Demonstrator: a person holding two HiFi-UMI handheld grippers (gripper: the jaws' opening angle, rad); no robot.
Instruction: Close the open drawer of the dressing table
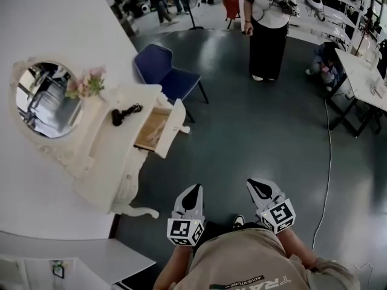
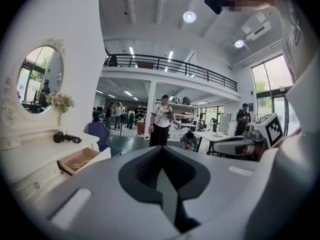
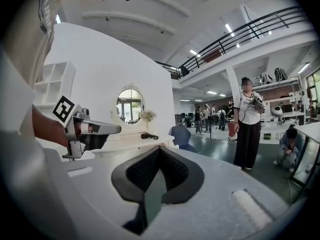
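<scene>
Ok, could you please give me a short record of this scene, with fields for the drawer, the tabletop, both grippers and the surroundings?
drawer: open, pulled out of the dressing table, wooden inside showing
tabletop: black hair dryer with its cord; flowers beside the oval mirror
left gripper: jaws together, nothing held, well short of the drawer
right gripper: jaws together, nothing held, also clear of the table
surroundings: blue chair just beyond the drawer; standing person farther off
task state: drawer not yet closed

Open workshop hall: mezzanine railing (image 2: 170, 64), worktables (image 1: 363, 80), bystanders.
</scene>
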